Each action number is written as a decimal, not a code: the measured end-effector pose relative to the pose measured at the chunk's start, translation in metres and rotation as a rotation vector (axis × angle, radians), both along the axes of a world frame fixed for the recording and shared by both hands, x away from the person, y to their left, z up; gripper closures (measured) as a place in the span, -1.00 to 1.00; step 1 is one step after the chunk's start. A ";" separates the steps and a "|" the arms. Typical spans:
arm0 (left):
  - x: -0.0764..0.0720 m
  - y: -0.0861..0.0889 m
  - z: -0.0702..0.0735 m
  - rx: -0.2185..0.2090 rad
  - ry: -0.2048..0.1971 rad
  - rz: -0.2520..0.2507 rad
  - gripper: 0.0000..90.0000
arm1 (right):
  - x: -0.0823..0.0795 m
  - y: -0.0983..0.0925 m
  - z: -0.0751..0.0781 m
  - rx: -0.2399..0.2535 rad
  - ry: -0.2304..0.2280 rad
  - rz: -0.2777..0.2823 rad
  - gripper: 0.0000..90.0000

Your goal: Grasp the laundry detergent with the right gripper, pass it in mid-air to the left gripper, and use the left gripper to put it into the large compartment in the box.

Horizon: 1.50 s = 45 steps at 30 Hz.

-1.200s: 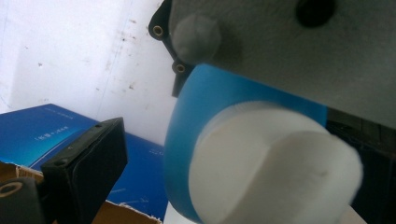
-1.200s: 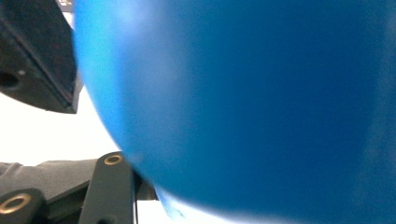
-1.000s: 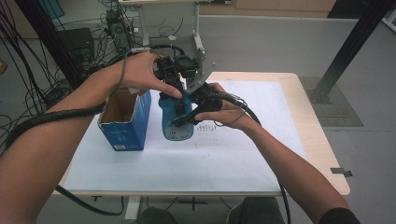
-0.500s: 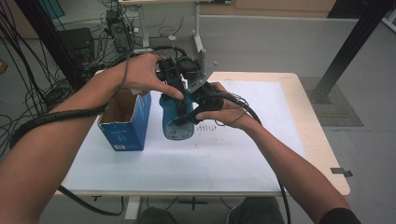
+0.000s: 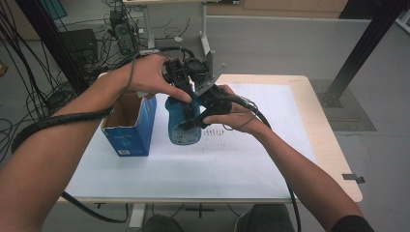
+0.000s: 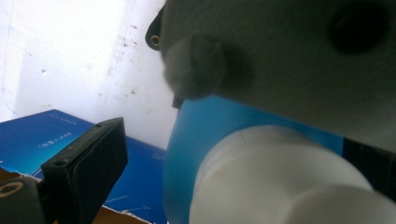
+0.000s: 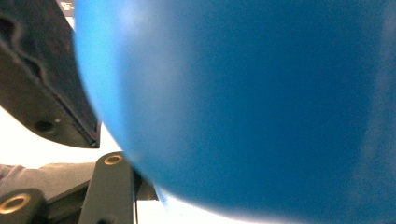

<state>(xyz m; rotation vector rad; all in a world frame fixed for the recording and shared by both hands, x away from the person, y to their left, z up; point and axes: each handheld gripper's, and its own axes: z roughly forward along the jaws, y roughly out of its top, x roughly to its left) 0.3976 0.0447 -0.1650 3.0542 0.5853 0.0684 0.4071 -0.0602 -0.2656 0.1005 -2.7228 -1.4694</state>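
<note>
A grey floor with cable tangles and black stands lies beyond a white-topped table (image 5: 241,159) with a pale wood edge. On the table, left of centre, stands a blue bottle (image 5: 183,123) with a white screw cap (image 6: 280,177); in the high view it is upright, its label facing the near side. Just left of it, a little apart, stands an open blue cardboard box (image 5: 130,130) with its flaps up.

The right tongs (image 5: 196,121) come in from the right and are clamped on the bottle's body; the right gripper view has the blue wall pressed close between the black jaws. The right hand (image 5: 237,113) holds them level with the bottle's upper half.

The left tongs (image 5: 186,87) hang over the top of the bottle, held by the left hand (image 5: 152,77). In the left gripper view the white cap sits between the jaws, with one black jaw standing clear off to the left; whether the other jaw touches the cap I cannot tell.
</note>
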 end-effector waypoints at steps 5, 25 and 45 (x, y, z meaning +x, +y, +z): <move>0.000 -0.002 0.002 0.000 0.004 -0.011 -0.90 | 0.001 -0.002 0.001 0.006 -0.002 0.002 -0.03; 0.000 -0.003 0.005 -0.011 0.001 -0.019 -0.89 | 0.003 -0.003 0.001 0.019 -0.003 0.007 -0.03; -0.002 -0.001 0.005 -0.021 -0.005 -0.019 -0.86 | 0.000 -0.002 0.003 0.013 -0.021 0.008 -0.03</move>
